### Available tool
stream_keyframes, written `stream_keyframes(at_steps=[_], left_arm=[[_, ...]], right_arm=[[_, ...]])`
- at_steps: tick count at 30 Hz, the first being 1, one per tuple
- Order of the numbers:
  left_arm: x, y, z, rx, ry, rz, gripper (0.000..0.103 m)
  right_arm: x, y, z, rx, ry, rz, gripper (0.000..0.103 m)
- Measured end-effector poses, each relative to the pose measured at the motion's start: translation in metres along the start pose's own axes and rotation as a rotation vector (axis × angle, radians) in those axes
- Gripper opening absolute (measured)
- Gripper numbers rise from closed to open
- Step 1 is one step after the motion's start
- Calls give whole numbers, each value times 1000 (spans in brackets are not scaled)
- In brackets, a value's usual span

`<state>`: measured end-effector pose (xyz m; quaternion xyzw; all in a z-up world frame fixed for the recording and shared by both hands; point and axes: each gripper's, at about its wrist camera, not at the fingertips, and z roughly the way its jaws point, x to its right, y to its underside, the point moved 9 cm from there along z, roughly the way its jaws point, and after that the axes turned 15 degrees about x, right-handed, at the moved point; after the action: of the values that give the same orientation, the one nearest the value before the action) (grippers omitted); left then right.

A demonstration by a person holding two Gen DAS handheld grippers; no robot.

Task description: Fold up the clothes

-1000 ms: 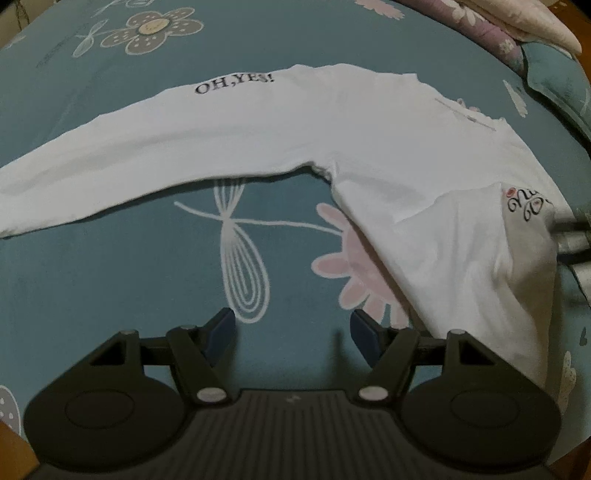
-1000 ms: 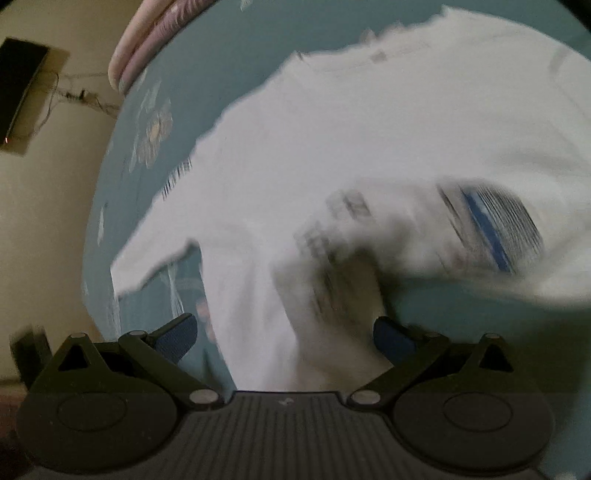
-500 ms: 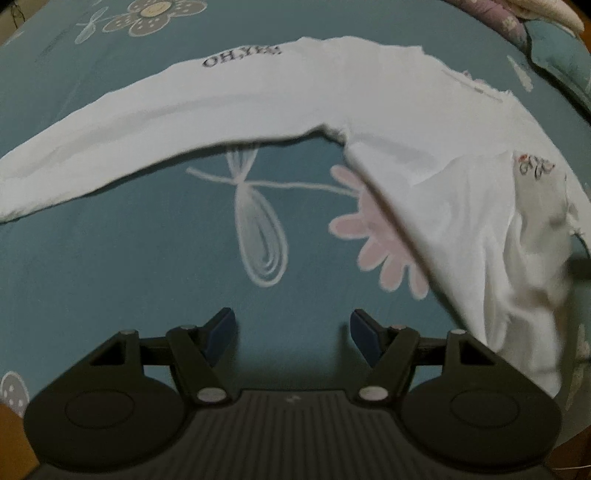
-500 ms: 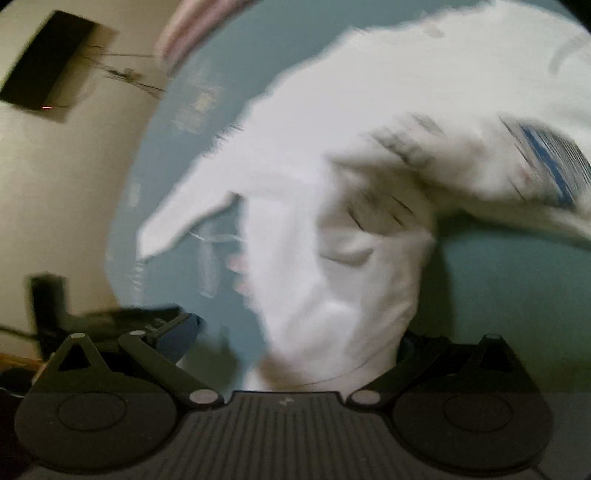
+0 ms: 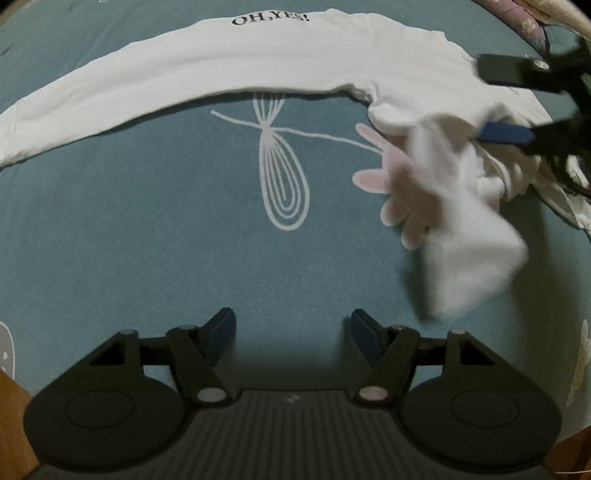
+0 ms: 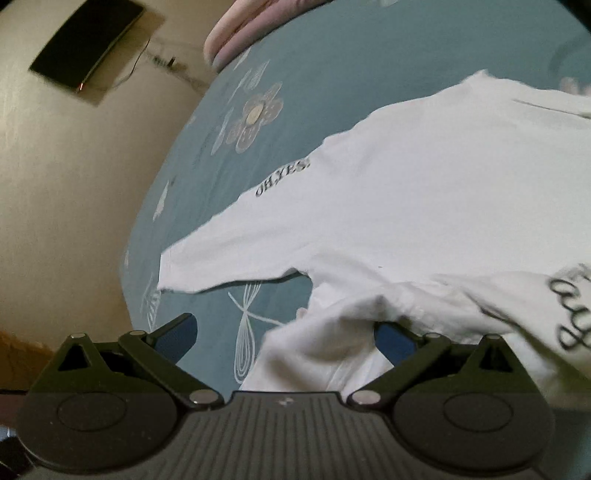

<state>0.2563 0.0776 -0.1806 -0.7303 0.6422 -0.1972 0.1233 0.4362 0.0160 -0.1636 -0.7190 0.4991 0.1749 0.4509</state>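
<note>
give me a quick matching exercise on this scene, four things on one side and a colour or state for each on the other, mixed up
Things:
1. shirt
2. bedsheet
3. left claw
4. lettering

Colour or state:
A. teal with flower prints
B. open, with nothing between its fingers
C. black, reading OH,YES!
D. white, one sleeve stretched out flat

Pairs: 1-D, 2-A, 3-B, 4-C
</note>
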Motion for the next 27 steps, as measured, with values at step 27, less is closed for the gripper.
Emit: stream_keyframes(at_steps=[27], left_arm=[[110, -86, -15, 154, 150, 324, 70]], right_arm=[[76, 115, -133, -25, 300, -144, 103]])
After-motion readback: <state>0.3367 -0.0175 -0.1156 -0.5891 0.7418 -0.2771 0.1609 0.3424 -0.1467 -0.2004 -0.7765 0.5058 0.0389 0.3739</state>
